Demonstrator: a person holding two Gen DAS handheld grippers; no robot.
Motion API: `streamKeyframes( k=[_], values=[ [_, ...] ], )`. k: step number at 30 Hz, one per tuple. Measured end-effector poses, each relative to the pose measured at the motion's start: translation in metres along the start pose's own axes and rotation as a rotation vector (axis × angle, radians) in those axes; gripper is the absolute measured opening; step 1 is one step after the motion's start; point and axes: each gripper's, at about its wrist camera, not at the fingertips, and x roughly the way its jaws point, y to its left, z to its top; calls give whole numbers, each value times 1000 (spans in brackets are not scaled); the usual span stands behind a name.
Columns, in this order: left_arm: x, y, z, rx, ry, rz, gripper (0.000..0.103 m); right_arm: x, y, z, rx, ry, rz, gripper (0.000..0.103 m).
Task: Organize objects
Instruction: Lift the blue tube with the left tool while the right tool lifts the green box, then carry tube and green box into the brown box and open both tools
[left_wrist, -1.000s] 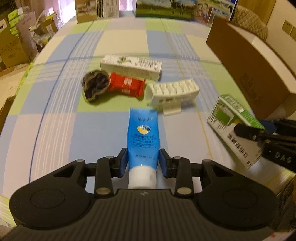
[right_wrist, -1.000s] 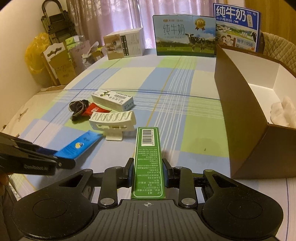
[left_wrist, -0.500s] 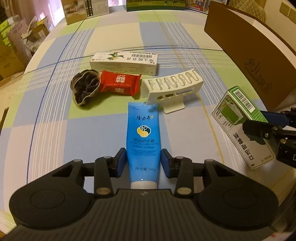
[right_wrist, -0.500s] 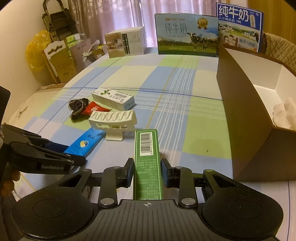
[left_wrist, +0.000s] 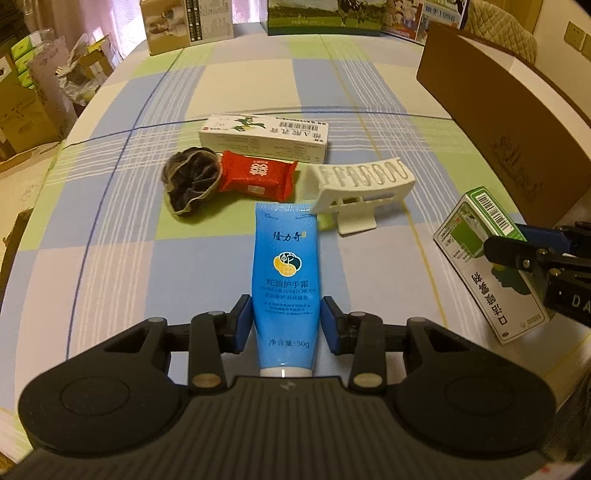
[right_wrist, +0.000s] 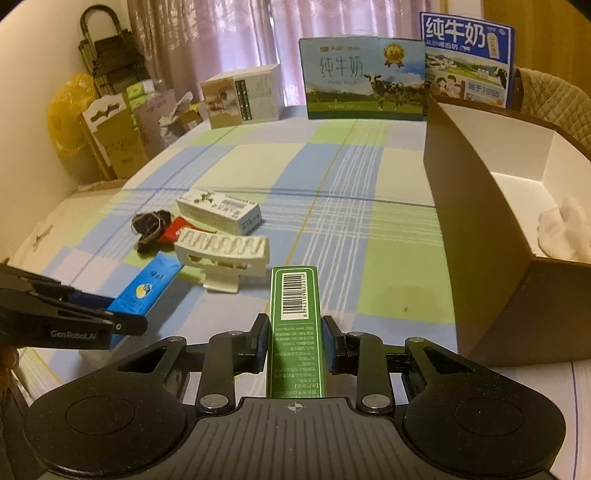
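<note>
While left fingers (left_wrist: 286, 325) clamp the blue tube (left_wrist: 285, 280) (cap rearward), right fingers (right_wrist: 294, 343) clamp the green box (right_wrist: 295, 325).

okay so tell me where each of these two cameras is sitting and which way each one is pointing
Left wrist: on the left gripper, looking forward along its fingers, shut on the blue tube; the right gripper shows at right.
Right wrist: on the right gripper, facing the brown box, shut on the green box; the left gripper shows at left.
Shared: tube, green box, white rack, brown box.
</note>
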Motion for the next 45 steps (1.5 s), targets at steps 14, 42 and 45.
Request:
streamKeyframes(
  k=[14, 42, 45],
  values=[
    [-35, -3, 10, -24, -80, -10, 34, -23, -4, 11, 35, -78, 12, 26],
    [-83, -131, 122, 102, -271, -265, 34, -121, -111, 89, 123, -330, -132, 26],
    [-83, -154, 137, 126, -287, -300, 34, -127, -136, 96, 143, -339, -173, 26]
  ],
)
